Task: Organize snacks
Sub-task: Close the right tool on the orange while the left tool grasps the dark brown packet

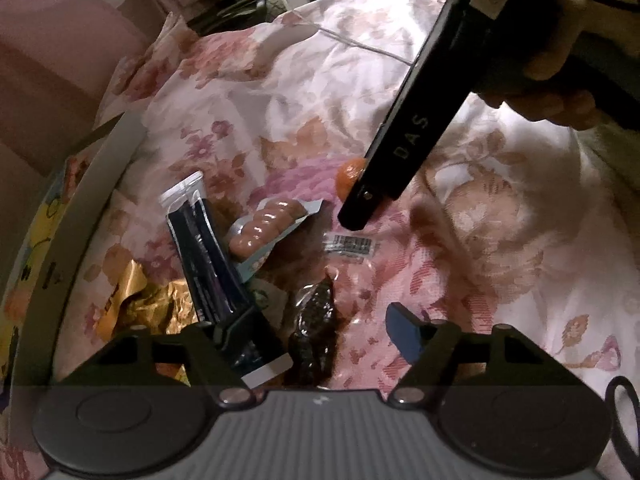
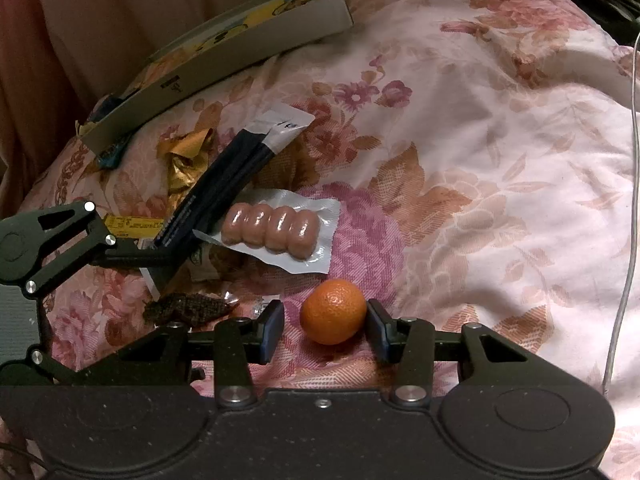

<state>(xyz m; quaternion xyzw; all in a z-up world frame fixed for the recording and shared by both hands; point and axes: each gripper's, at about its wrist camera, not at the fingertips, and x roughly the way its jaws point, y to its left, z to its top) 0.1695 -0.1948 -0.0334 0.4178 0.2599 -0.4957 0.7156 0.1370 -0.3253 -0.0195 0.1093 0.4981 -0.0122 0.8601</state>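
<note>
Right gripper (image 2: pixel 325 330) spread wide, straddling the mandarin (image 2: pixel 334 312); right pad touching or nearly touching the fruit, left pad apart from it. Fruit resting on the floral quilt (image 2: pixel 480 140), roughly centred between the pads, slightly right of centre. Not gripped yet.

Left gripper (image 1: pixel 316 332) also wide, pads not closed on anything; its left finger lying over or against the dark blue stick pack (image 1: pixel 208 264), contact hard to tell. Dark dried snack in clear wrap (image 1: pixel 314 332) sitting between its fingers, closer to the left one.

Ahead-left of the right gripper: sausage pack (image 2: pixel 272 232), then the stick pack, gold foil wrapper (image 2: pixel 186 164) beyond, and further off the yellow-printed cardboard box (image 2: pixel 240 40) tilted on the quilt, likely the destination.

Likely step: pinching the mandarin. Best done by shifting slightly right to centre the fruit, closing slowly and gently across its widest part, lifting straight up. Round fruit on soft bedding, likely to roll or sink if nudged by one pad first. Worth keeping clear of the left gripper's arm on the way to the box.
</note>
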